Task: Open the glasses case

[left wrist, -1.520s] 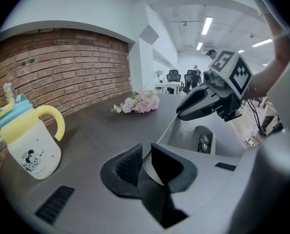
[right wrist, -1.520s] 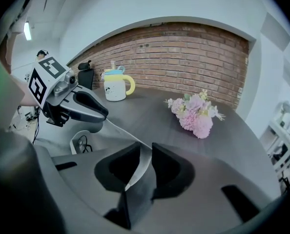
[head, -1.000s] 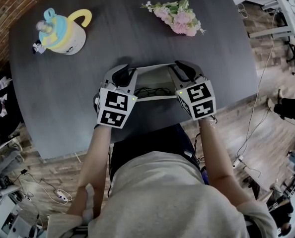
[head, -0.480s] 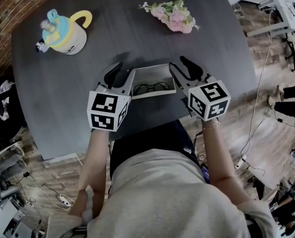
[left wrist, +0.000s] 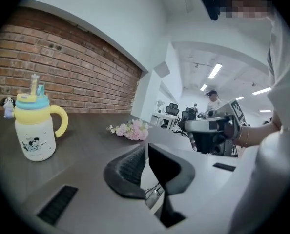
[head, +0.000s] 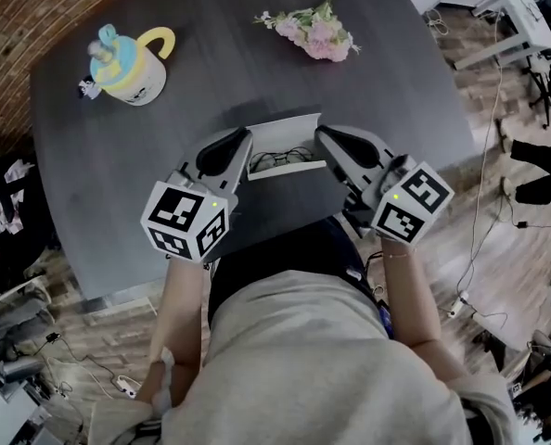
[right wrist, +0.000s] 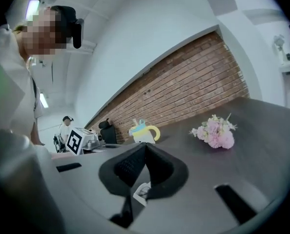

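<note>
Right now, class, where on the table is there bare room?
Bare tabletop lies between the cup and the flowers, and in front of the cup. Crowded: the near edge, where the left gripper, its jaws just closed on nothing, and the right gripper flank the open glasses case.

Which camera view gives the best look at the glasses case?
The head view: the glasses case lies open on the dark table, with the glasses visible inside. The left gripper view and the right gripper view each catch only a small sliver of it low in the frame.
</note>
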Available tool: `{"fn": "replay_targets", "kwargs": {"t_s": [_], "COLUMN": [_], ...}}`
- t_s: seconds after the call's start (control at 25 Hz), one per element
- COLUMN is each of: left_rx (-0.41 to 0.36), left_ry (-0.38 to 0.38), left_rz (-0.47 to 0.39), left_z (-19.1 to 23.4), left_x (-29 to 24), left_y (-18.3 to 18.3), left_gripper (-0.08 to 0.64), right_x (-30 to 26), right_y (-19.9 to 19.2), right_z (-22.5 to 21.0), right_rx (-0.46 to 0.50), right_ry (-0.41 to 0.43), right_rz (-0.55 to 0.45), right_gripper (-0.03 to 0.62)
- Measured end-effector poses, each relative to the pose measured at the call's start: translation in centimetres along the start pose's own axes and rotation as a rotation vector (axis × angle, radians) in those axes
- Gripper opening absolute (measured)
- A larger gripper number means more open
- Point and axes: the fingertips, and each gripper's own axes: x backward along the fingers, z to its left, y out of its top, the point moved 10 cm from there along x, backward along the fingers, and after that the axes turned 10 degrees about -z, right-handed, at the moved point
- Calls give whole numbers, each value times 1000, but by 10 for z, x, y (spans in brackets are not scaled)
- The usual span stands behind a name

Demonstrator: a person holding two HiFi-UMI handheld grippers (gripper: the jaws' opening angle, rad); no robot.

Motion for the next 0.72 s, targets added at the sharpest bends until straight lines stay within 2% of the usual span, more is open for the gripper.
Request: {"fn": "replay_targets", "kwargs": {"t_s": [0.08,0.16,0.32,0.72], "left_rx": [-51,-67,7,61], "left_ry": [14,41,28,18], "left_rz": [48,93,57,70], "left_z": [-9,-16,-31,-53], "left_x": [4,8,20,37], "left_y": [-2,-5,-8,-15], "left_gripper": [31,28,26,26], "right_x": [4,8,17,26], "right_y": [0,-2,-7,-26], "right_z": [10,18,31,49], "right_rx": [29,37,10,12], "right_ry": [-12,-38,-89,-120], "right_rz": [-11,-21,-38,30], "right_gripper": [6,6,6,6]}}
